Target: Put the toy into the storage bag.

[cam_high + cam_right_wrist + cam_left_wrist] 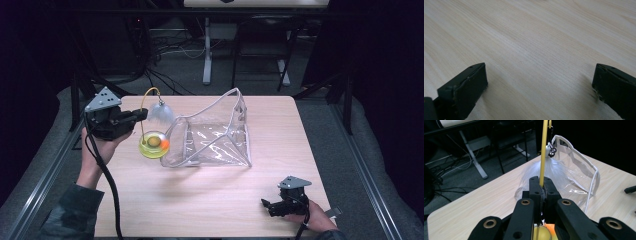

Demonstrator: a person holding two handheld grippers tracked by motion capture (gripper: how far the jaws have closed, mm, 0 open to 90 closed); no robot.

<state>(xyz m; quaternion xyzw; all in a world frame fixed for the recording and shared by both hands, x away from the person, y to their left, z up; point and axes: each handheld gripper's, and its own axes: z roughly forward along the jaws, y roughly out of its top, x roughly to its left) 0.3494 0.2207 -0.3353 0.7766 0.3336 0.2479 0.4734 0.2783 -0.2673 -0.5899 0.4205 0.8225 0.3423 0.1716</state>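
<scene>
Pinching the yellow wire [542, 152] of the cat toy [153, 142], your left gripper [142, 116] has its jaws clamped tight on it, toy lifted at the table's [210, 210] left, its white feather [161, 114] just beside the clear bag [215, 137] mid-table. Your right gripper [265, 204] rests near right, jaws wide apart, nothing between.

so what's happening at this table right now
A person works two handheld grippers. The left gripper is shut on the yellow rod of a toy with a white feather tuft and a yellow-green base, held beside a clear pouch. The right gripper rests open on the table, holding nothing.
</scene>
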